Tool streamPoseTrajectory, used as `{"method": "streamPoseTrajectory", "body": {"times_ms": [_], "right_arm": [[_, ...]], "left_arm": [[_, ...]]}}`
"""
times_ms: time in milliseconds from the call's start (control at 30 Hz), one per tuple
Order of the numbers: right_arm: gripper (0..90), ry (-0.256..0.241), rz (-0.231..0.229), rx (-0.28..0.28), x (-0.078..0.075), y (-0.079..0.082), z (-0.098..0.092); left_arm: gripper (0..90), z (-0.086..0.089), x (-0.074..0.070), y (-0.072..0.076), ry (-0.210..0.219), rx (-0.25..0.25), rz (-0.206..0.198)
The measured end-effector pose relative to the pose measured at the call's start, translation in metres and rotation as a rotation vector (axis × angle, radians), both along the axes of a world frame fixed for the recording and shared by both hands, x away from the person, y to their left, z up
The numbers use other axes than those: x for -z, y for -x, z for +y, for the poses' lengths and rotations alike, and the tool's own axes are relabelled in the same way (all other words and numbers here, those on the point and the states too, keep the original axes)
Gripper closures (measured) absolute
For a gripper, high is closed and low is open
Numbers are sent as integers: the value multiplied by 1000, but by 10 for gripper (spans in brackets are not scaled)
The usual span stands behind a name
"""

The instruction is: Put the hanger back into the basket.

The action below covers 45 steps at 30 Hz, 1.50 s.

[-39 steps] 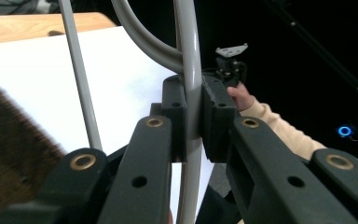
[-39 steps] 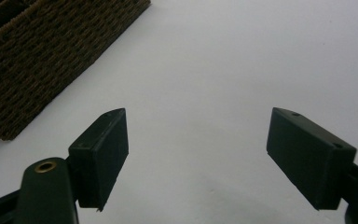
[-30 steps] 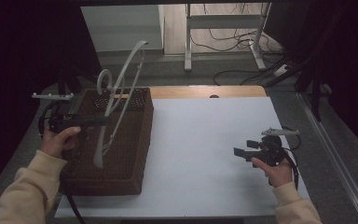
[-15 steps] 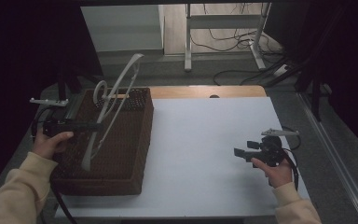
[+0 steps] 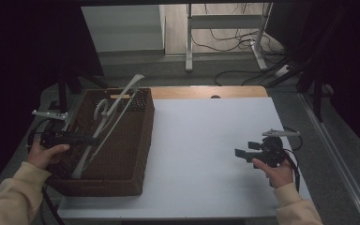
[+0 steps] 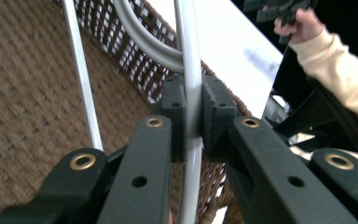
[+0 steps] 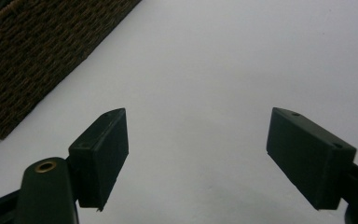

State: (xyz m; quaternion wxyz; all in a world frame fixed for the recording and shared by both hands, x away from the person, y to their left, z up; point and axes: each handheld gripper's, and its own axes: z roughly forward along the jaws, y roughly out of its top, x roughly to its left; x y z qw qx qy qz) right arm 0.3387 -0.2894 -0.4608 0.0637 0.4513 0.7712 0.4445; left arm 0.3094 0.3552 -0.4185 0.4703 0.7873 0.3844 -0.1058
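Observation:
A white plastic clothes hanger (image 5: 114, 108) leans tilted in a brown wicker basket (image 5: 146, 127) at the left of the white table (image 5: 206, 136), its upper end sticking out above the rim. My left gripper (image 5: 93, 139) is shut on one bar of the hanger (image 6: 192, 65), seen up close between the pads of the left gripper (image 6: 193, 116); the hook curves just behind. At the table's right my right gripper (image 5: 243, 149) is held low and open. The right gripper view shows its jaws (image 7: 196, 149) wide apart over bare table, nothing between them.
The basket's woven side (image 7: 37, 51) lies to the far left of my right gripper. Beyond the table stand a metal frame leg (image 5: 189, 42) and floor cables (image 5: 243, 75). A wooden strip (image 5: 206, 91) edges the table's far side.
My left gripper has dropped and drawn back toward the person with the hanger, whose top end now sits lower over the basket. The right gripper has stayed put.

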Motion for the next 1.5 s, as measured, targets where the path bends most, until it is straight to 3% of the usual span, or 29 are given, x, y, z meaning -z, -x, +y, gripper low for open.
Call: {"method": "streamPoseTrajectory", "body": {"times_ms": [200,367,400,433,467,533,567,800,967,1067,1167,1300,1500], "right_arm": [[207,7,-1,-1,1,0,1],[207,6,2,0,1,-1,1],[207,6,1,0,1,-1,1],[207,6,-1,-1,2,-1,1],[207,6,-1,-1,2,-1,1],[207,5,1,2,2,-2,1],[207,4,2,2,2,-2,1],[207,1,-23,3,3,-4,0],[195,19,-36,-29,4,-5,3],[186,23,-36,-41,4,-5,5],[180,24,-44,-58,4,-5,5],[171,38,-61,-69,1,-2,4],[162,30,-81,-75,-5,7,0]], "left_arm": [[813,1,12,2,-47,2,25],[803,1,23,0,-129,-22,60],[733,-2,24,-1,-150,-31,70],[517,-5,25,-1,-180,-43,64],[517,-9,26,-2,-210,-53,56],[333,-15,25,-2,-218,-68,37],[300,-17,23,-2,-220,-85,21],[223,-31,6,6,-252,-159,-97],[191,-42,2,13,-237,-205,-139],[189,-51,-1,18,-271,-235,-167],[192,-62,-7,25,-268,-258,-200],[194,-84,-13,35,-289,-223,-255],[183,-114,-9,42,-304,-170,-266]]}}
